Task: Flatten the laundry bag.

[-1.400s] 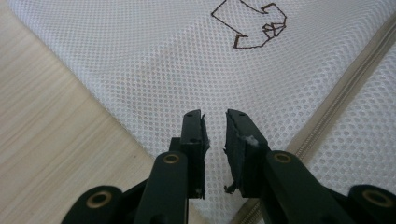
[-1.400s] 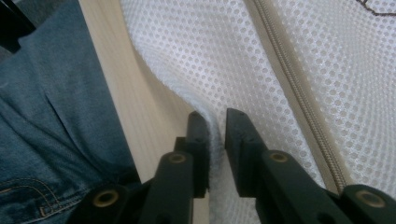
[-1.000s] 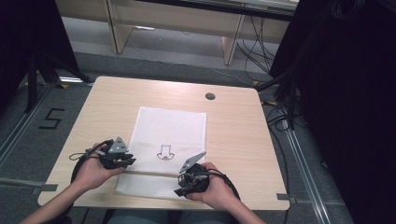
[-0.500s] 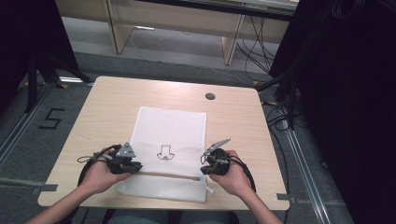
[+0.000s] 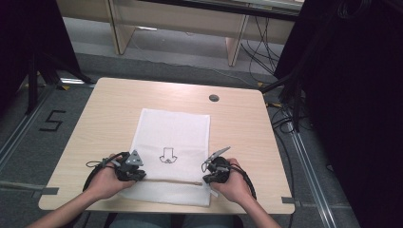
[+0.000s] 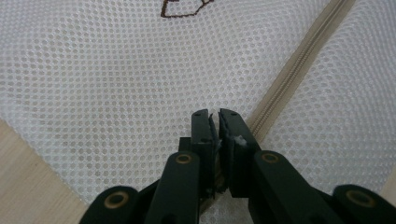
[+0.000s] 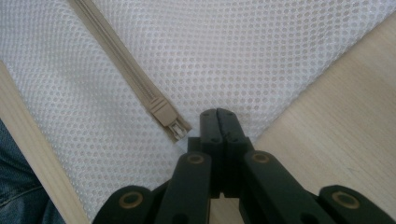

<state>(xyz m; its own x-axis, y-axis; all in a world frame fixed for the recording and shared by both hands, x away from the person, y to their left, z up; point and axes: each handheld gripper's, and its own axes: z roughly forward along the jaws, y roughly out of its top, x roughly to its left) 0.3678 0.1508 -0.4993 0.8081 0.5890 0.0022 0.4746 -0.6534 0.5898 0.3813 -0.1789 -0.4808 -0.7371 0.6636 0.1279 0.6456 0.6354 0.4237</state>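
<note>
Left gripper (image 5: 138, 175) jaws just closing on mesh bag (image 5: 173, 137), right gripper (image 5: 209, 178) pinching its edge, moved rightward.

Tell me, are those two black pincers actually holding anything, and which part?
Both are shut on the white mesh bag. The left gripper pinches the mesh beside the beige zipper. The right gripper pinches the bag's edge near the zipper's end.

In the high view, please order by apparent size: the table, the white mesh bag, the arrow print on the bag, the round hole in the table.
1. table
2. white mesh bag
3. arrow print
4. round hole

The last two look similar; the arrow seems slightly larger, but it is nearer the camera.
</note>
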